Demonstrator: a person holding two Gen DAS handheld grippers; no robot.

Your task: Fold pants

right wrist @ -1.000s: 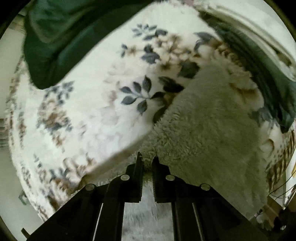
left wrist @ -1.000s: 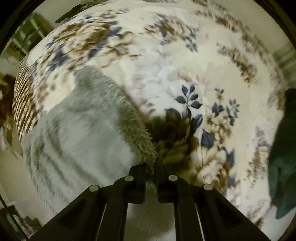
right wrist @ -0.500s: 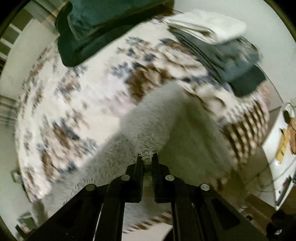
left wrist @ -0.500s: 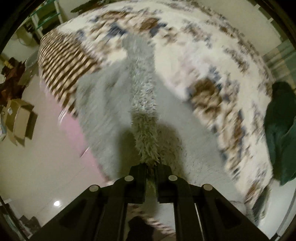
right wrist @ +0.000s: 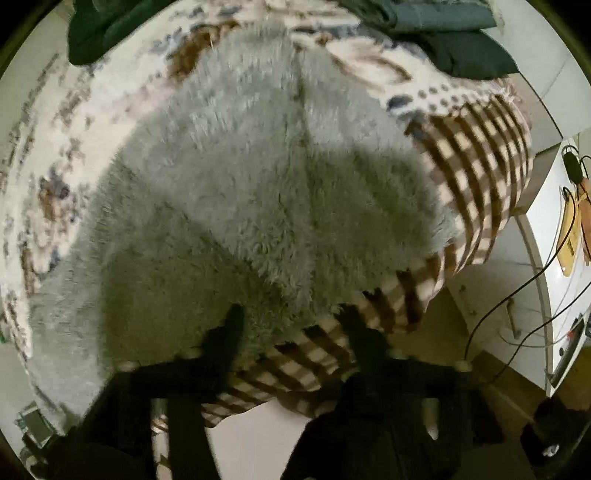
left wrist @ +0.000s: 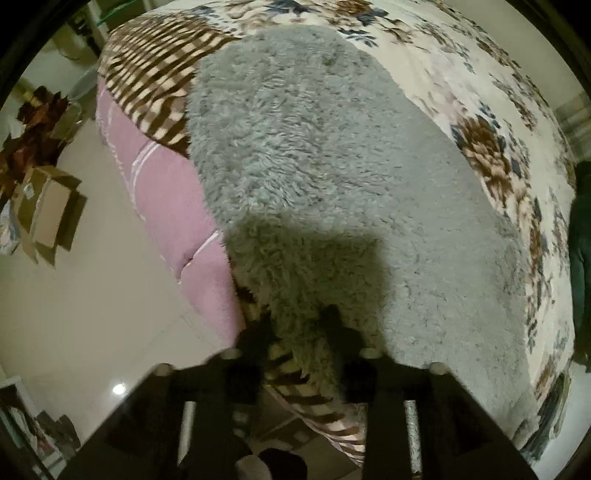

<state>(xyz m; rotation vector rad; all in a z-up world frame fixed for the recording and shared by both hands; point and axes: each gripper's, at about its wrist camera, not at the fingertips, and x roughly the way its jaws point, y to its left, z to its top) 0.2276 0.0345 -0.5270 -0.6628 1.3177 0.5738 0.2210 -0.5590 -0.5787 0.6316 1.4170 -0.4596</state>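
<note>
The fluffy grey pants point(left wrist: 332, 177) lie spread on the bed point(left wrist: 480, 92), near its foot edge, with the near hem reaching over the brown checked blanket point(left wrist: 155, 81) that hangs down the bed's side. In the right wrist view a seam runs up the middle of the pants point(right wrist: 258, 192), and the cloth looks doubled into one broad slab, so a first fold seems done, though the layers cannot be counted. The left gripper point(left wrist: 299, 332) has its tongs parted, straddling the near hem without pinching it. The right gripper point(right wrist: 291, 325) is likewise released, its tongs wide apart over the hem and the checked blanket point(right wrist: 480, 155). What is left, by my judgement, is at least one more fold, hem toward waistband, to bring the pants to a compact size, and perhaps moving them to the pile of folded clothes point(right wrist: 443, 33) at the far corner of the bed. A dark green garment point(right wrist: 107, 29) lies beyond the pants on the bed.
</note>
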